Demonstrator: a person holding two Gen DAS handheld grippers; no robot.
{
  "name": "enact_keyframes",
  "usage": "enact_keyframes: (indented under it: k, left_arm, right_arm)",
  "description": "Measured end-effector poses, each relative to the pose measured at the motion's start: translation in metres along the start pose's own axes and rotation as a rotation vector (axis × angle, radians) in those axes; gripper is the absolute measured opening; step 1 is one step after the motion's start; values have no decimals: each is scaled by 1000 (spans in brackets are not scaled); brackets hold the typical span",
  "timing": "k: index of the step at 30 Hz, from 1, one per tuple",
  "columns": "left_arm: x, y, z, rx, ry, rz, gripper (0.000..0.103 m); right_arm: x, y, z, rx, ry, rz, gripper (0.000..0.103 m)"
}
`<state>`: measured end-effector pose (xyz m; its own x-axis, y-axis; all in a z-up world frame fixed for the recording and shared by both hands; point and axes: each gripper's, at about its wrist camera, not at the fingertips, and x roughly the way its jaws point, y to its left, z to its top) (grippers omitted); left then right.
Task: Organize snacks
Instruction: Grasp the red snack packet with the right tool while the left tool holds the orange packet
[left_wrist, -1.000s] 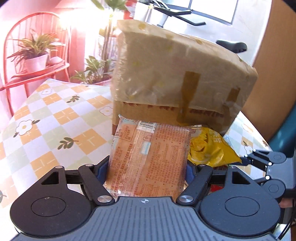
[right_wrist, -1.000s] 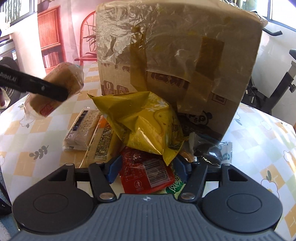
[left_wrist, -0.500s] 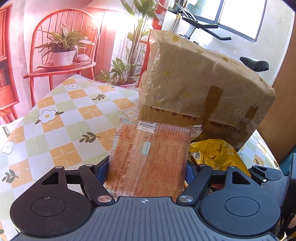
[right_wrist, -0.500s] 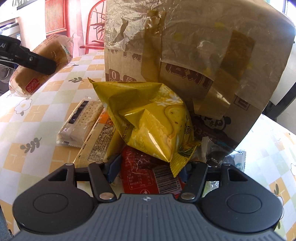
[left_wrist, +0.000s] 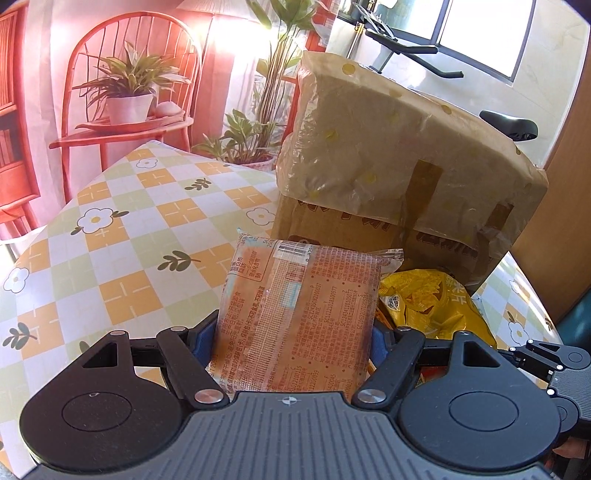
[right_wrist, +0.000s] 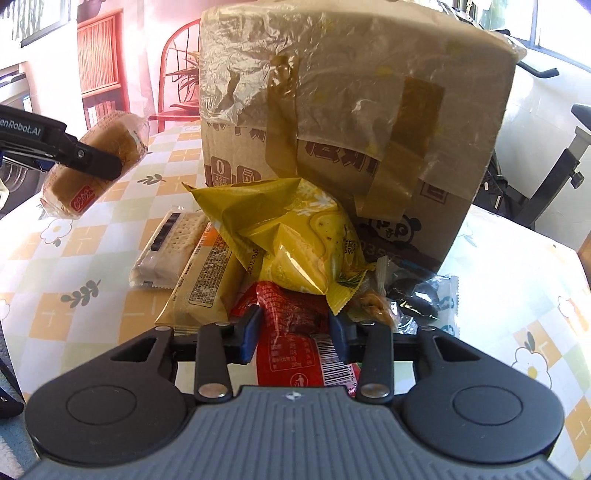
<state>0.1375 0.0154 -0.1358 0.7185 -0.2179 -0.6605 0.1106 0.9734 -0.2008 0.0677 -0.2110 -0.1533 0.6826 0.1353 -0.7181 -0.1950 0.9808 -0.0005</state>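
My left gripper (left_wrist: 295, 332) is shut on an orange bread packet (left_wrist: 299, 314), held above the table; it also shows at the far left of the right wrist view (right_wrist: 92, 166). My right gripper (right_wrist: 293, 325) has closed on a red snack packet (right_wrist: 295, 343) at the front of a pile. On the pile lie a yellow chip bag (right_wrist: 291, 240), a cracker packet (right_wrist: 170, 247) and a tan biscuit packet (right_wrist: 207, 280). The yellow bag also shows in the left wrist view (left_wrist: 432, 306).
A big taped cardboard box (right_wrist: 351, 122) stands right behind the pile on the checked tablecloth (left_wrist: 129, 240). A dark cookie packet (right_wrist: 424, 299) lies at the box's foot. A red plant stand (left_wrist: 122, 122) and an exercise bike (right_wrist: 554, 166) are beyond the table.
My left gripper has lifted and drawn back with the bread packet. My right gripper's fingers have closed in on the red packet.
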Motion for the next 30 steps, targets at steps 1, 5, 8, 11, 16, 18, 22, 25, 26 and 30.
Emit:
enact_keyframes:
  k: [1, 5, 8, 11, 16, 18, 22, 25, 26, 30]
  left_arm:
    - [0, 0, 0, -1, -1, 0, 78]
    - [-2, -2, -2, 1, -7, -2, 78]
    - [-2, 0, -2, 4, -5, -6, 78]
    - [-3, -1, -3, 8, -4, -10, 78]
    - [-3, -2, -4, 13, 1, -14, 78]
    - [-2, -2, -4, 11, 5, -12, 78]
    - [-1, -1, -5, 12, 6, -10, 78]
    - [-2, -2, -5, 12, 6, -9, 78]
    - [-2, -2, -5, 12, 6, -9, 78]
    - [-1, -1, -6, 10, 7, -12, 78]
  right_arm:
    - [-3, -1, -1, 7, -6, 0, 39]
    - [-14, -2, -4, 24, -16, -9, 36]
    - [-20, -3, -8, 35, -17, -13, 36]
    - [-27, -7, -13, 62, -20, -17, 36]
    - [-26, -12, -18, 85, -19, -31, 41]
    - [-24, -11, -18, 82, -14, -40, 44]
    - [-23, -8, -20, 57, -7, -59, 48]
    - [-20, -8, -21, 56, 15, -85, 55]
    - [-20, -8, -22, 53, 21, -88, 57]
    - [-18, -8, -24, 49, 36, -96, 60]
